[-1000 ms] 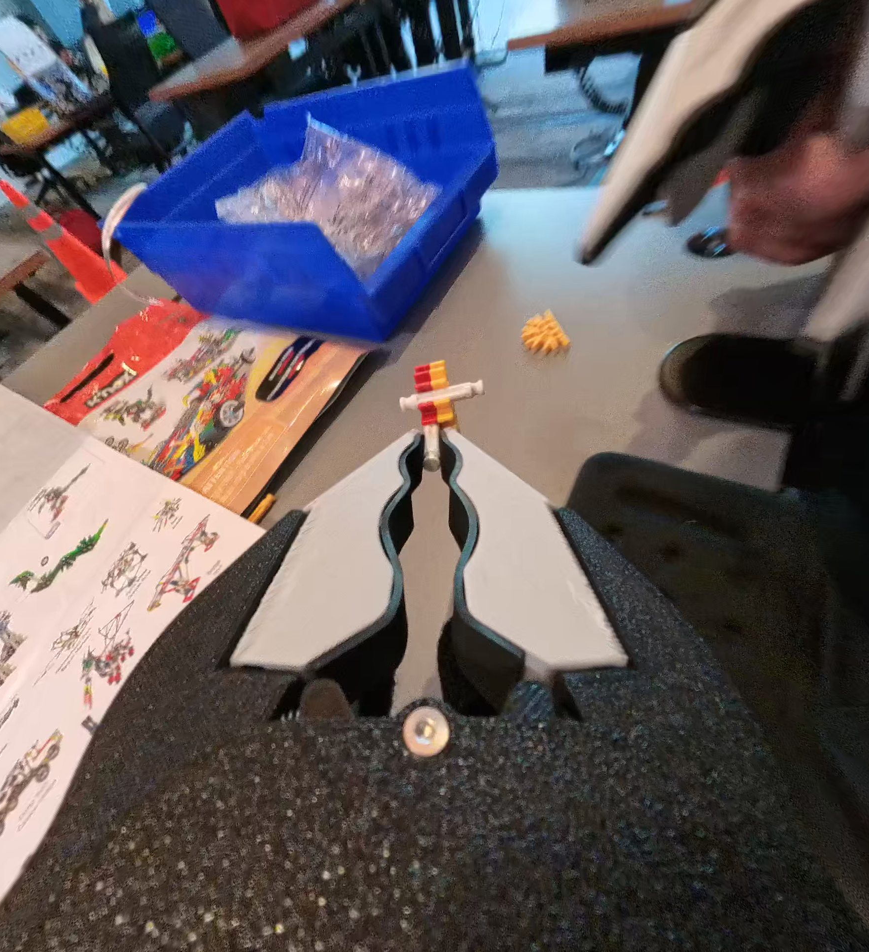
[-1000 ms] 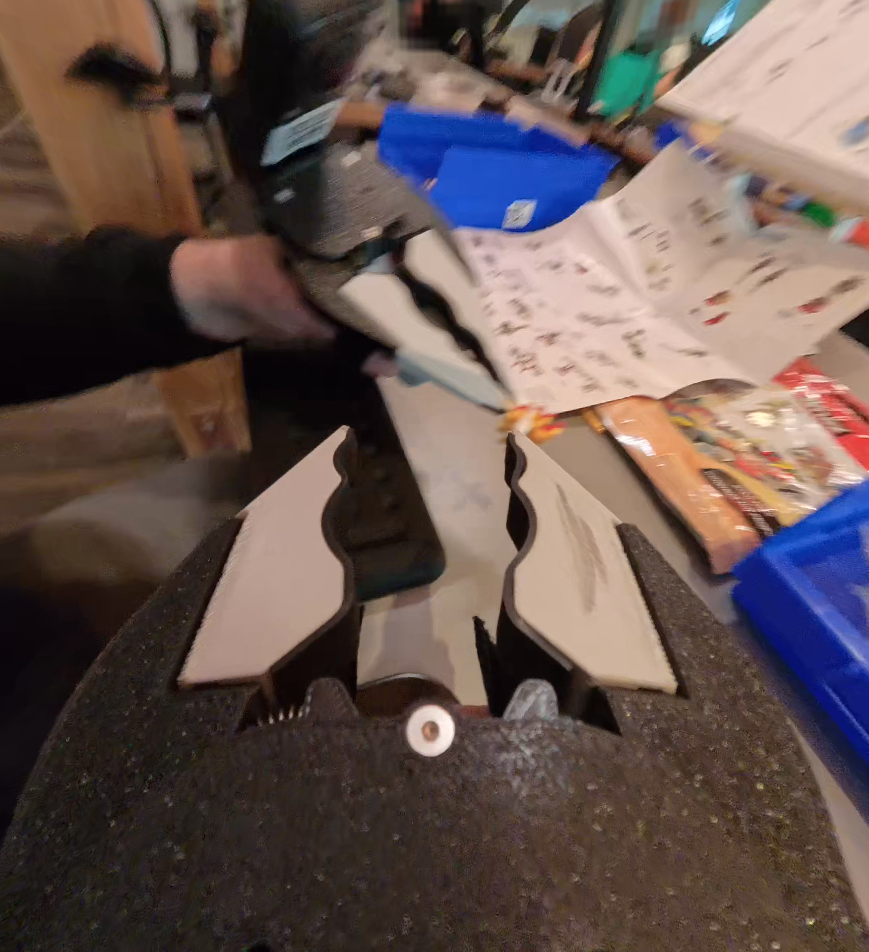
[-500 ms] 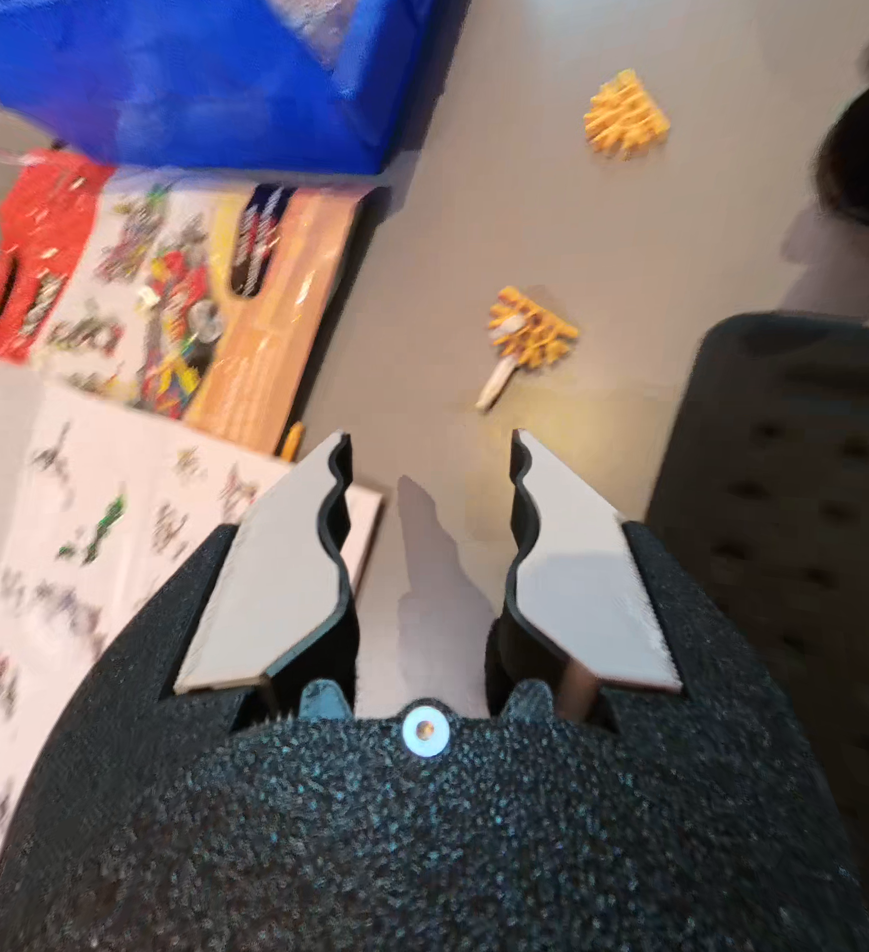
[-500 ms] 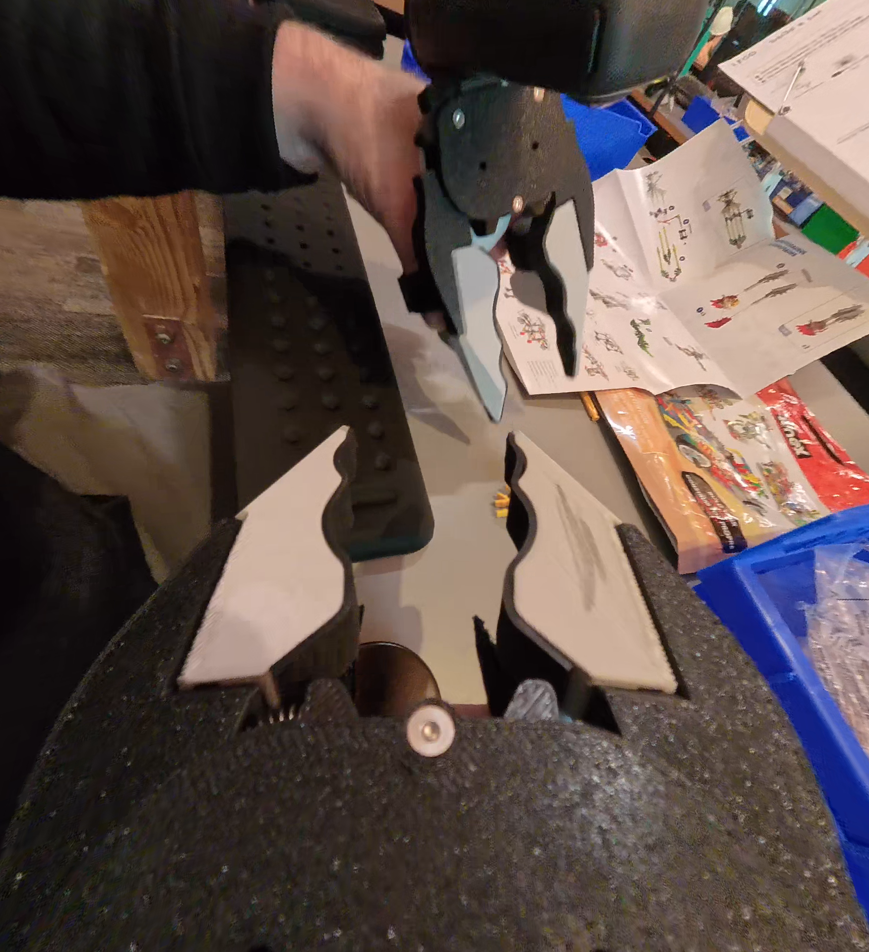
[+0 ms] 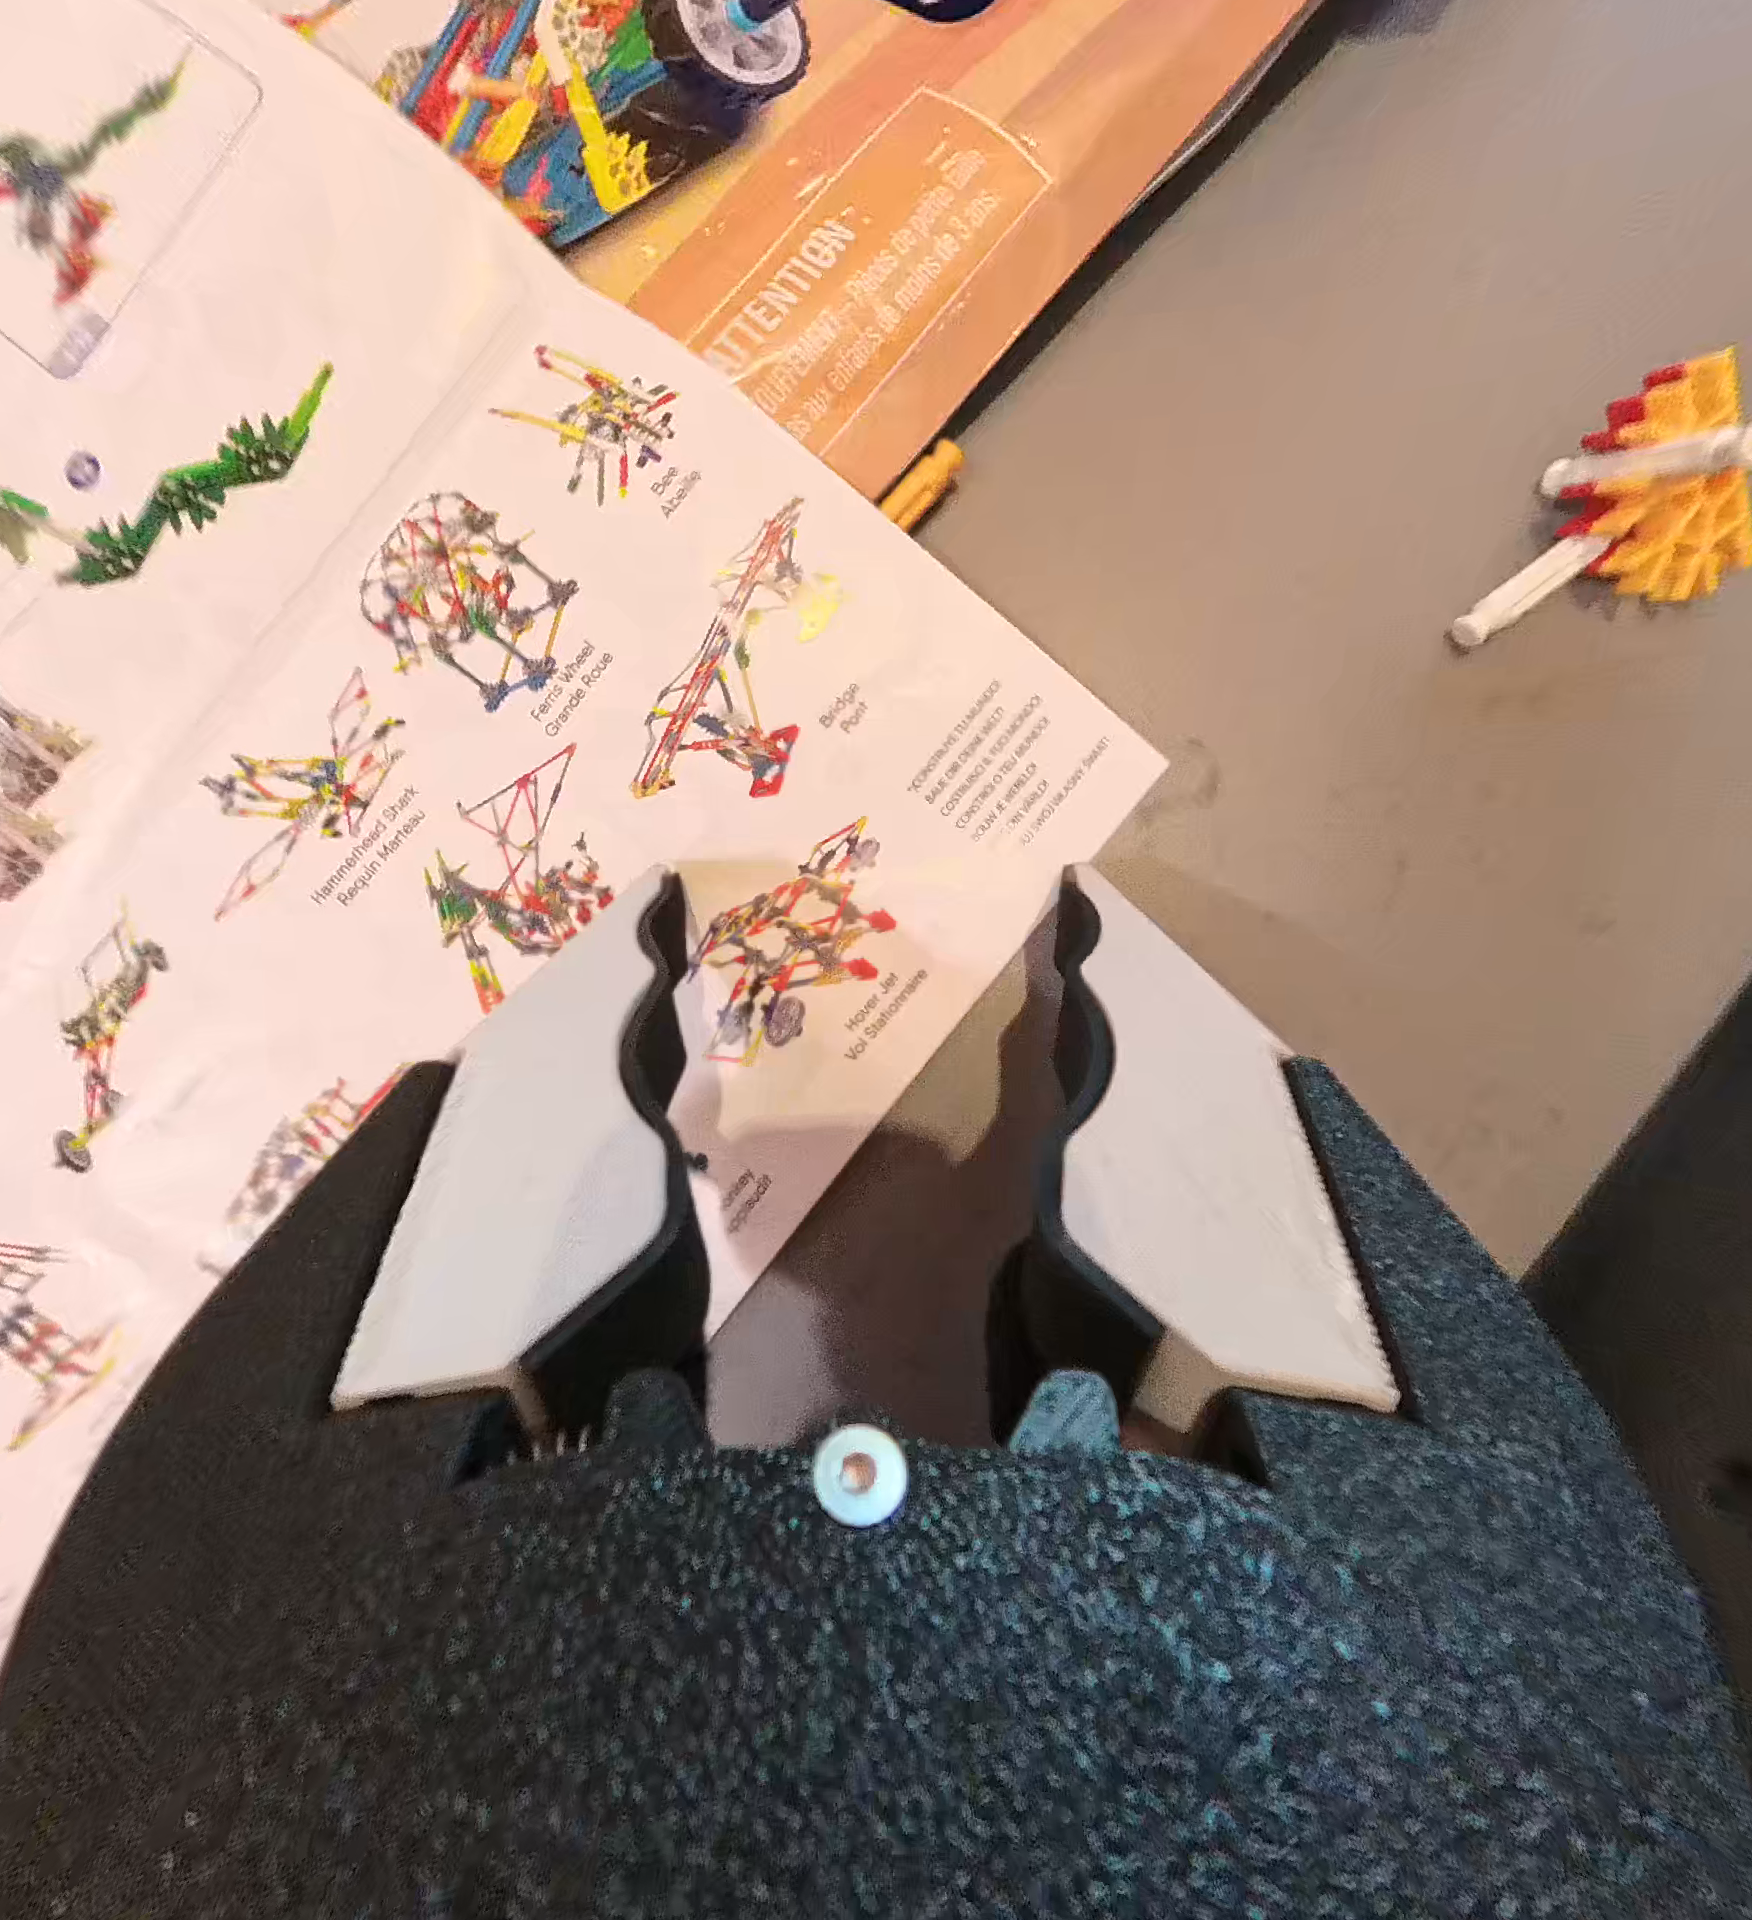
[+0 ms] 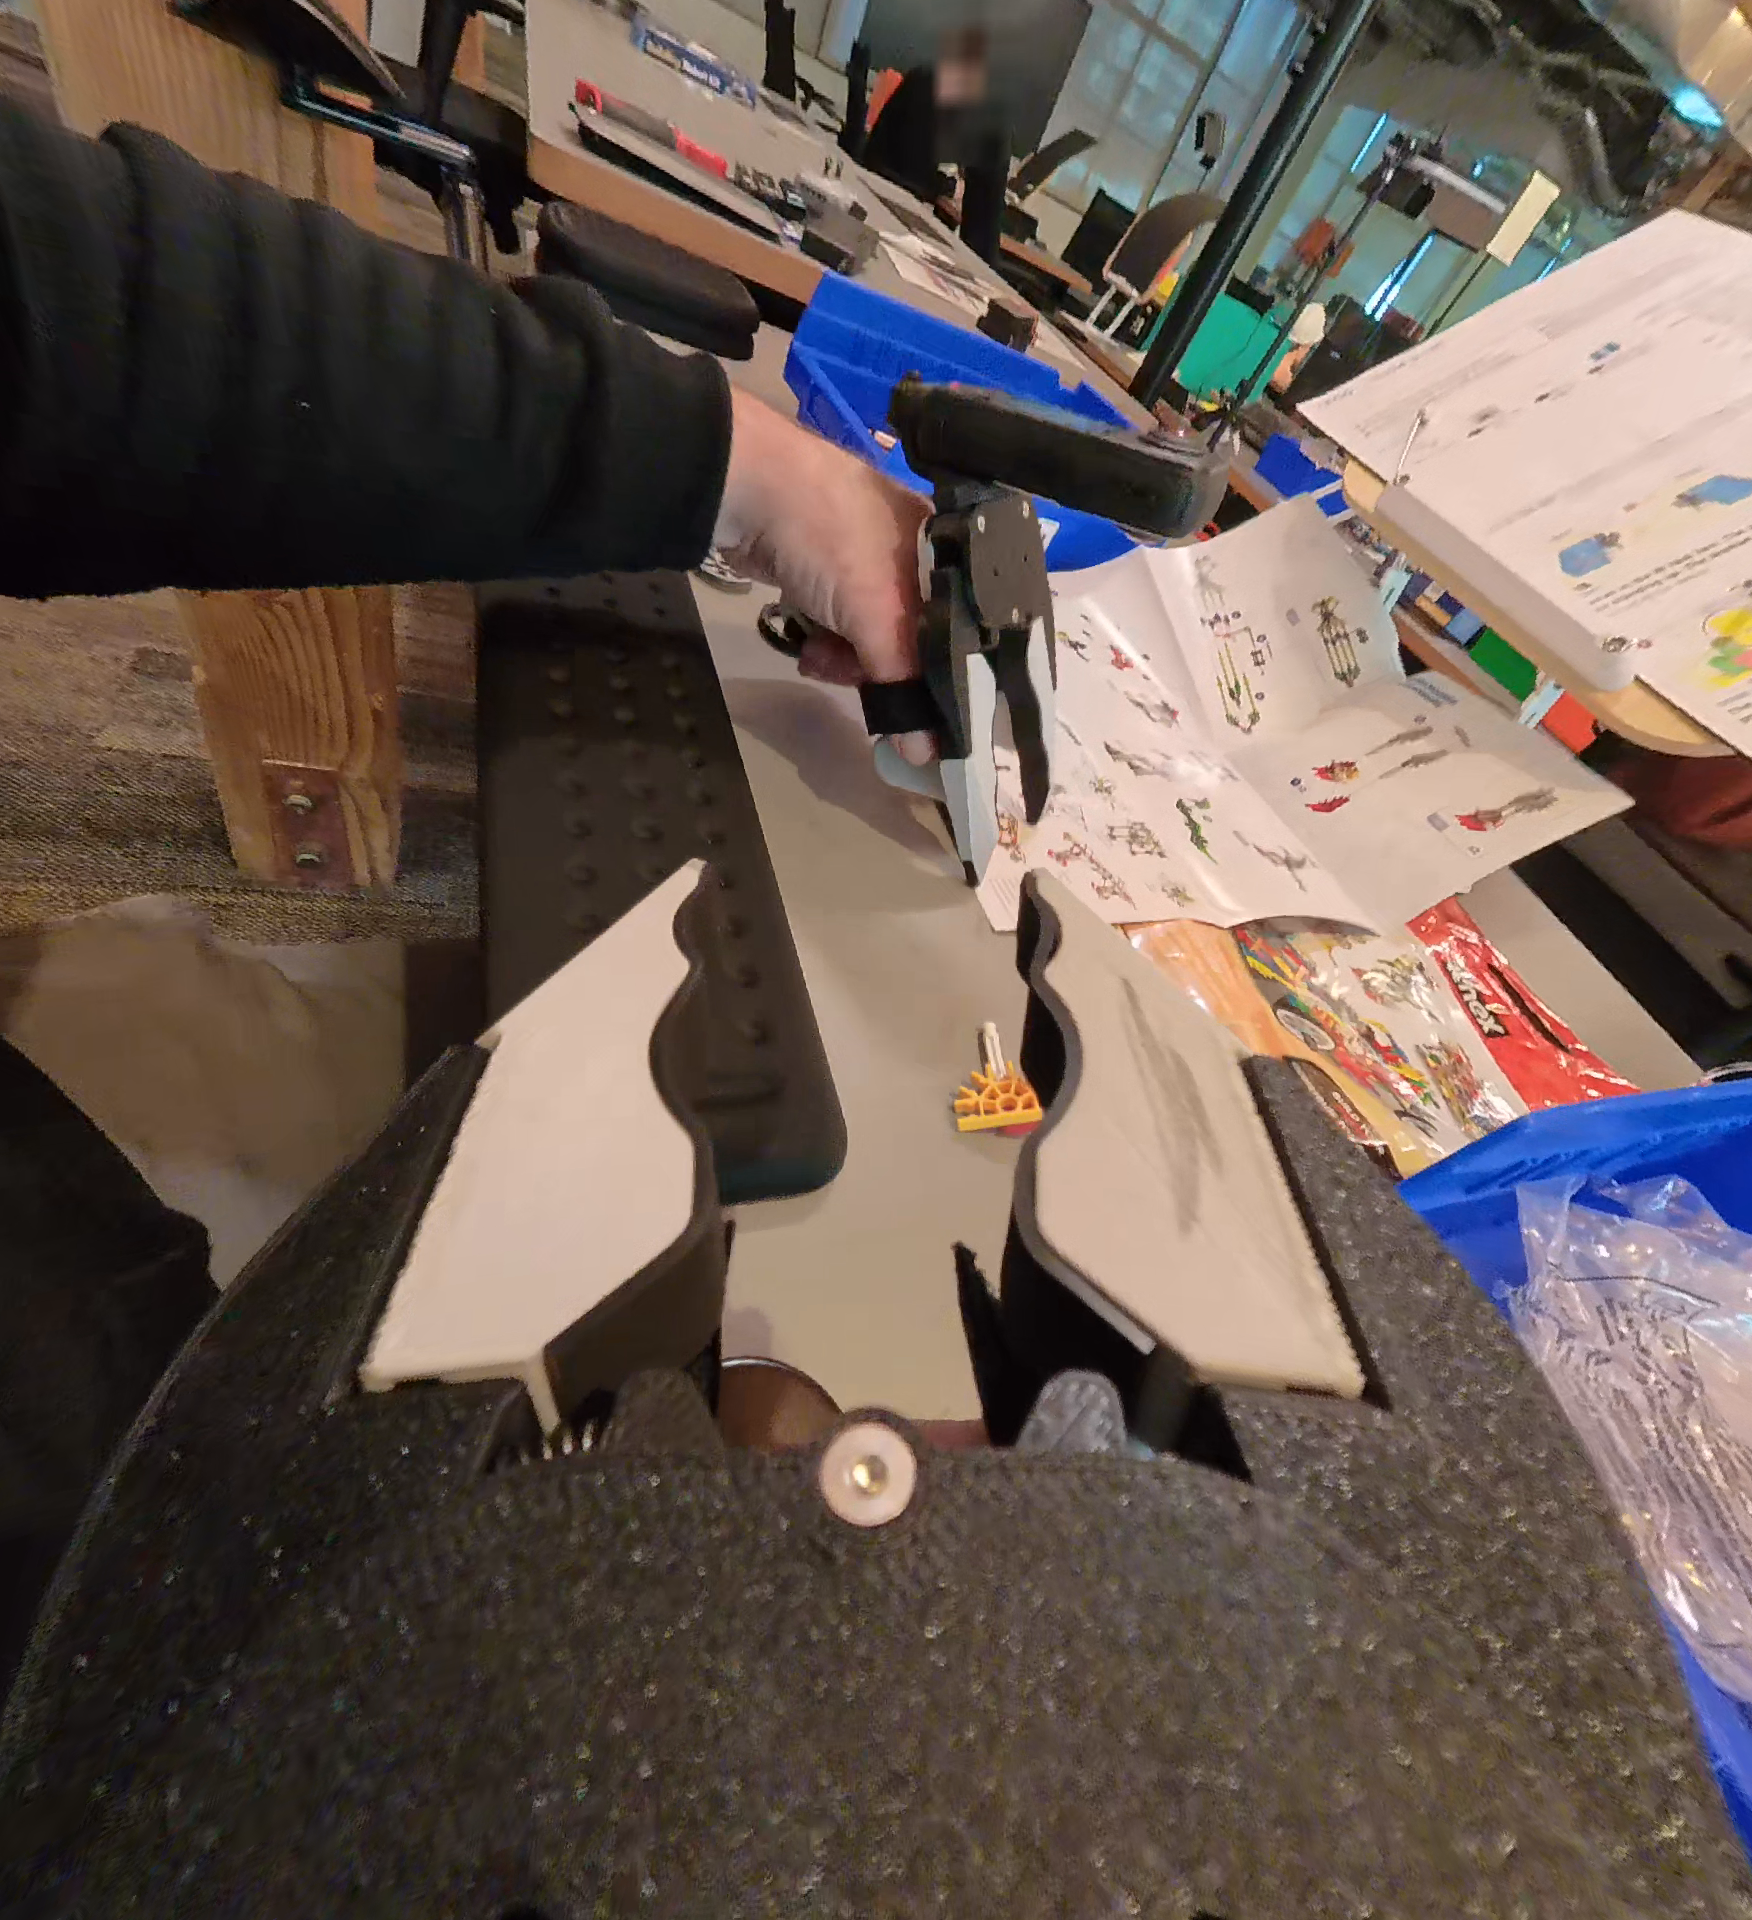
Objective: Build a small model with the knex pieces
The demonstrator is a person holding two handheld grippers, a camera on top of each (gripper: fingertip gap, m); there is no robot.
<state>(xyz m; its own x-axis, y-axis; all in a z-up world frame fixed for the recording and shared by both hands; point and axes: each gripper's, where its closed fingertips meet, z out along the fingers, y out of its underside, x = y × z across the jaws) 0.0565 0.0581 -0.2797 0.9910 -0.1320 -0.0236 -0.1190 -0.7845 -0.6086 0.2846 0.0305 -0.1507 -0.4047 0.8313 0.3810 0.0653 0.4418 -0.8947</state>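
A small assembly of yellow and red connectors with white rods (image 5: 1661,499) lies on the grey table (image 5: 1371,727), free of both grippers. My left gripper (image 5: 869,873) is open and empty, low over the near corner of a white instruction sheet (image 5: 436,623). The right wrist view shows the left gripper (image 6: 1002,842) held in a hand, pointing down at the sheet's (image 6: 1215,748) corner. My right gripper (image 6: 864,873) is open and empty above the table, with the assembly (image 6: 997,1101) beside its right finger.
A flattened orange toy box (image 5: 903,208) lies beyond the sheet, with a small orange rod (image 5: 919,483) at its edge. A blue bin (image 6: 1630,1143) holding a clear plastic bag (image 6: 1682,1403) stands at the right. A black studded mat (image 6: 623,831) runs along the table's left side. About 25 cm separates my left fingertips from my right.
My left gripper opened, let the assembly drop onto the table, and moved left and down over the instruction sheet. My right gripper stayed open and barely moved.
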